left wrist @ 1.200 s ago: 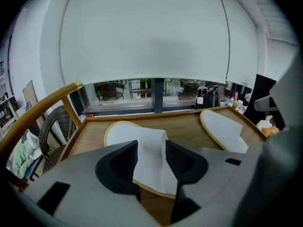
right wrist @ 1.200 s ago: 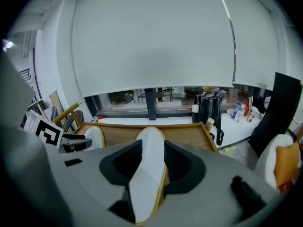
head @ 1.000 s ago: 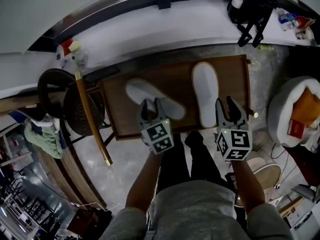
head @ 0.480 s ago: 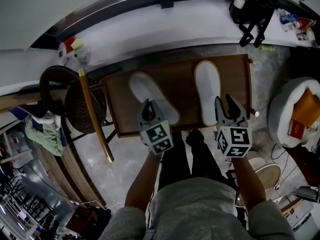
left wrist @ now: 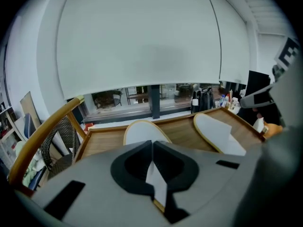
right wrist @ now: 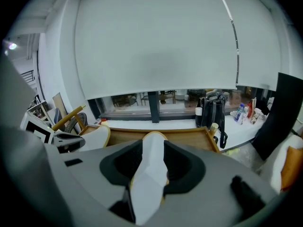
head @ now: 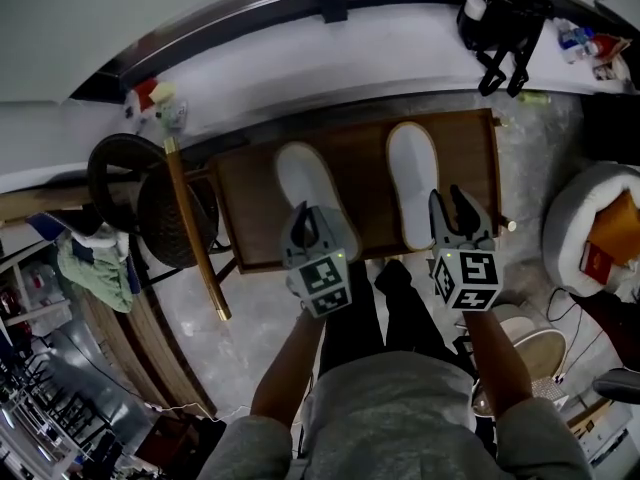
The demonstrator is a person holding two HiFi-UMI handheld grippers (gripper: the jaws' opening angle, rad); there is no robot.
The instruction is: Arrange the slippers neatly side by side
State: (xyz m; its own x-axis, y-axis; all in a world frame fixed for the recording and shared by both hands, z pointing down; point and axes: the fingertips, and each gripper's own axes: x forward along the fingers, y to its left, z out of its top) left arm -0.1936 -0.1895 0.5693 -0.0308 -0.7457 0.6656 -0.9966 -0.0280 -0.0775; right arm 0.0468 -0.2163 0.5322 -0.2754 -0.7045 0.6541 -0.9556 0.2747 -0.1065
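Observation:
Two white slippers lie on a brown wooden table (head: 362, 158). The left slipper (head: 308, 183) points away from me, slightly tilted to the left. My left gripper (head: 308, 224) is shut on its near end, and a thin white edge shows pinched between the jaws in the left gripper view (left wrist: 152, 144). The right slipper (head: 412, 183) lies straight, a gap of bare wood apart. My right gripper (head: 453, 208) hovers at that slipper's near end with its jaws spread. In the right gripper view the slipper (right wrist: 152, 167) fills the gap between them.
A wicker chair (head: 150, 208) with a wooden rail (head: 195, 233) stands left of the table. A black backpack (head: 500, 13) and bottles (head: 590, 40) sit on the white sill behind. A white cushioned bed (head: 590, 223) is at the right. My legs are below the table's front edge.
The left gripper's jaws closed on the left slipper's near end. That slipper turned from lying diagonally to nearly parallel with the right one. The right gripper and slipper stayed put.

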